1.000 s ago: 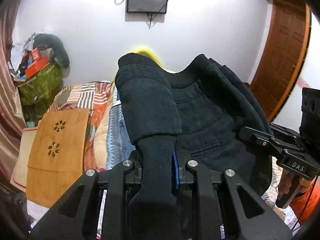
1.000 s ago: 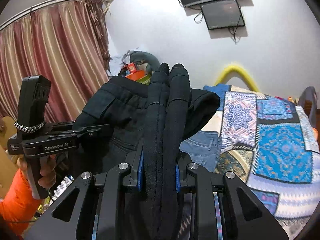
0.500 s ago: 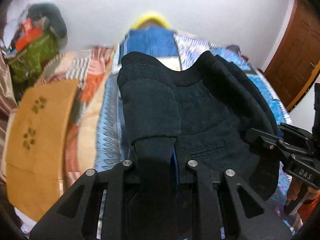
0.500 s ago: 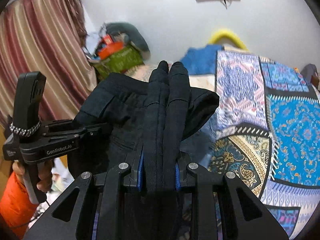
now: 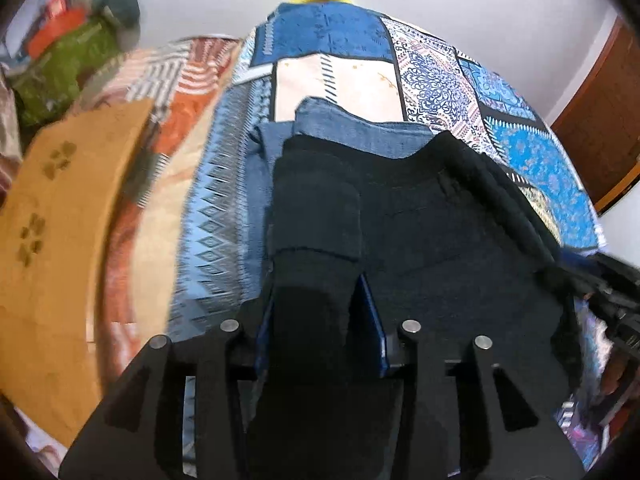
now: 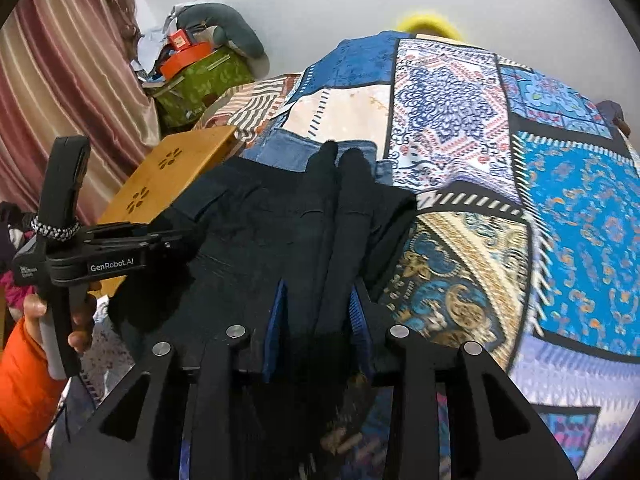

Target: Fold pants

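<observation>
Black pants [image 5: 440, 240] are bunched and folded, stretched between both grippers and lying low over the bed. My left gripper [image 5: 320, 312] has a thick fold of the black cloth between its blue pads; its jaws are opening and the pads stand off the cloth. In the right wrist view the left gripper [image 6: 180, 238] reaches into the pants' left edge. My right gripper [image 6: 318, 312] has two rolled folds of the black pants [image 6: 248, 240] between its pads, and its jaws are opening too. Its body shows blurred at the left wrist view's right edge [image 5: 608, 280].
Folded blue jeans [image 5: 360, 132] lie on the patchwork bedspread [image 5: 440, 80] just beyond the black pants. A wooden board [image 6: 172, 168] leans at the bed's left side. A green bag [image 6: 200, 80], a curtain [image 6: 60, 60] and a brown door [image 5: 600, 120] ring the bed. An orange sleeve [image 6: 24, 380] is at lower left.
Both grippers have come down and tilted toward the bed with the pants, which now lie over the blue jeans. The pads of both have spread apart, showing more blue.
</observation>
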A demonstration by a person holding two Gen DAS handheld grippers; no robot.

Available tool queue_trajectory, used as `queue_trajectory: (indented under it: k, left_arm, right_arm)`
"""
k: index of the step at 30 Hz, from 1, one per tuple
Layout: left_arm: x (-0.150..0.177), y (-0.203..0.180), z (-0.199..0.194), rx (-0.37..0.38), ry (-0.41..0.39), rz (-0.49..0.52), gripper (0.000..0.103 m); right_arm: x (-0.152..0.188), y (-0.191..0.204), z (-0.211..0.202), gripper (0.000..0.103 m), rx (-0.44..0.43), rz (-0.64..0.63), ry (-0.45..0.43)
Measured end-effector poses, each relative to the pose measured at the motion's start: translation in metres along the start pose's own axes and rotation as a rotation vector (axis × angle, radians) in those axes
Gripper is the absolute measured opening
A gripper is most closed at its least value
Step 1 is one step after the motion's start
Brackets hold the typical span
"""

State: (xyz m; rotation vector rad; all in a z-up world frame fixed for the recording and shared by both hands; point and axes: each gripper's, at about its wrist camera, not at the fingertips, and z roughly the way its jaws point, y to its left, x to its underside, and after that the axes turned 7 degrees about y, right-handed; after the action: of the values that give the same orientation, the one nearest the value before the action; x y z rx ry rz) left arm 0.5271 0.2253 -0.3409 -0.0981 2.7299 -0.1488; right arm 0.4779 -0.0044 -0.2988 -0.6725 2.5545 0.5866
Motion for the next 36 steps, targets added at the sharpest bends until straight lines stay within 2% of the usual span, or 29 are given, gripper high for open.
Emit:
queue_trajectory:
  k: [3, 6, 12, 14, 18, 22, 28, 31, 33, 34, 35, 36]
  left_arm:
    - [0.004, -0.007, -0.025, -0.063, -0.022, 0.028, 0.039]
    - [0.012, -0.018, -0.064, -0.094, -0.06, 0.047, 0.039]
    - [0.041, -0.051, -0.174, -0.122, -0.225, 0.076, 0.039]
    - [0.058, -0.065, -0.212, -0.138, -0.295, 0.095, 0.039]
    - [0.105, -0.094, -0.291, -0.115, -0.438, 0.115, 0.039]
    - [0.154, -0.118, -0.35, -0.108, -0.571, 0.13, 0.039]
    - [0.219, -0.142, -0.405, -0.116, -0.729, 0.111, 0.04]
    - [0.246, -0.148, -0.422, -0.102, -0.78, 0.093, 0.048]
    - [0.262, -0.153, -0.429, -0.106, -0.817, 0.088, 0.064]
    - [0.269, -0.154, -0.432, -0.101, -0.834, 0.089, 0.068]
    - [0.278, -0.156, -0.435, -0.092, -0.85, 0.089, 0.076]
    - [0.283, -0.157, -0.437, -0.089, -0.86, 0.085, 0.082]
  right_arm:
    - [0.001, 0.001, -0.021, 0.03, 0.022, -0.003, -0.043]
    - [0.005, 0.007, -0.06, 0.03, 0.008, 0.002, -0.1]
    - [0.017, 0.044, -0.146, 0.03, -0.003, -0.043, -0.242]
    - [0.024, 0.06, -0.179, 0.03, -0.008, -0.074, -0.294]
    - [0.047, 0.096, -0.238, 0.03, -0.018, -0.141, -0.398]
    - [0.081, 0.132, -0.29, 0.03, -0.021, -0.216, -0.516]
    - [0.131, 0.169, -0.333, 0.03, 0.017, -0.282, -0.659]
    - [0.153, 0.178, -0.345, 0.03, 0.016, -0.283, -0.709]
    - [0.165, 0.181, -0.349, 0.032, 0.004, -0.279, -0.73]
    - [0.171, 0.182, -0.351, 0.033, 0.007, -0.273, -0.74]
    - [0.175, 0.182, -0.352, 0.039, 0.004, -0.279, -0.752]
    - [0.179, 0.182, -0.353, 0.05, 0.005, -0.272, -0.76]
